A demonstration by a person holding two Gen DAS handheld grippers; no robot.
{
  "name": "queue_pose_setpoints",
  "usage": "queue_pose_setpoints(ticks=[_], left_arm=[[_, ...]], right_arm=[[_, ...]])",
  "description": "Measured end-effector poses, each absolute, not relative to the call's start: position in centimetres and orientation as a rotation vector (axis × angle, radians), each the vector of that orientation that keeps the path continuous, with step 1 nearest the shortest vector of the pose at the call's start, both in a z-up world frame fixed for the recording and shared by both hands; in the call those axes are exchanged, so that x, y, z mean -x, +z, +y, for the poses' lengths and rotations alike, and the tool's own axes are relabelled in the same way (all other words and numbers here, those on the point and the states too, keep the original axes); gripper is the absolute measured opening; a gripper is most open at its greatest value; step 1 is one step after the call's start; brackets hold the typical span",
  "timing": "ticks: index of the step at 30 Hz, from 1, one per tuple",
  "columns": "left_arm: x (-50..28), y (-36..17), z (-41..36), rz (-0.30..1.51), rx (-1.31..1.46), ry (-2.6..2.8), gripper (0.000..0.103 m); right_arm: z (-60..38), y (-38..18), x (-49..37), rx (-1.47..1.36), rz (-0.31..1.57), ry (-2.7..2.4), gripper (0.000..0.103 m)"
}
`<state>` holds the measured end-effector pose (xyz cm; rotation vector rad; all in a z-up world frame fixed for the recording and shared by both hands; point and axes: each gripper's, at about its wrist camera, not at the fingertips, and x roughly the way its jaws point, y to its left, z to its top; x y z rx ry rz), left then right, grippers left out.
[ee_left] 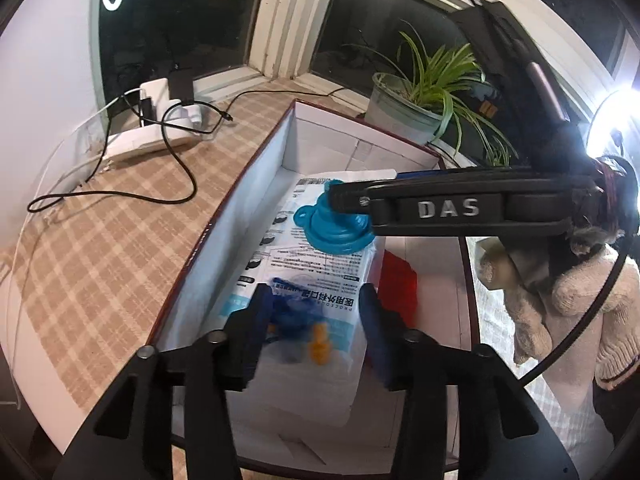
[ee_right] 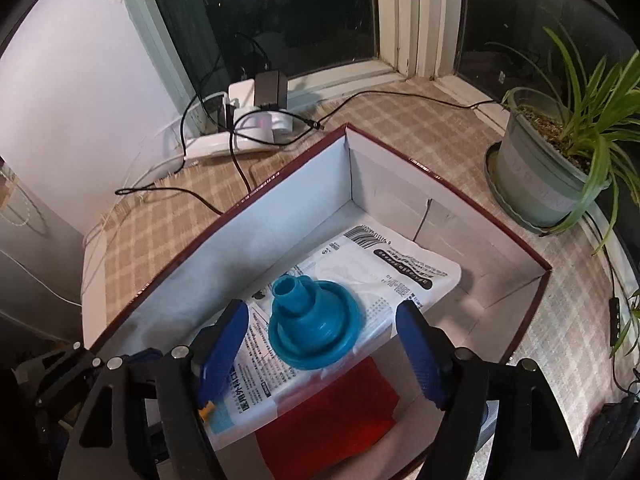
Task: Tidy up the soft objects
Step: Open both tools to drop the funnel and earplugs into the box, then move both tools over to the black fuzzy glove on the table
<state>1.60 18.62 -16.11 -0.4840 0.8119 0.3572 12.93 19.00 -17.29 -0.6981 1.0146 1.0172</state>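
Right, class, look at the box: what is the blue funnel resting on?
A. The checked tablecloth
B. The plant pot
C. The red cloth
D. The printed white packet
D: the funnel sits wide end down on the white packet inside the box, with the red cloth lying beside and partly under the packet.
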Motion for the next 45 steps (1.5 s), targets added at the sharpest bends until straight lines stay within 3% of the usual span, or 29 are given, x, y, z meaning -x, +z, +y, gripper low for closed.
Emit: queue_pose_setpoints(ticks=[15,30,45], left_arm=[[-0.1,-13.8,17.0,0.763,0.472,0.348,0.045],[-1.4,-10.1,9.7,0.697,0.383,0.19,0.045],[-8.0,-11.5,-0.8,0.763,0.324,-0.062,0.045]], right_arm=[[11.0,-11.9,-13.5,0.483,0.943,0.99,0.073],[-9.2,-9.3,-13.9,0.313,0.833,0.779,0.073],[-27.5,-9.2,-18.9,0.103,0.833,0.49,0.073]])
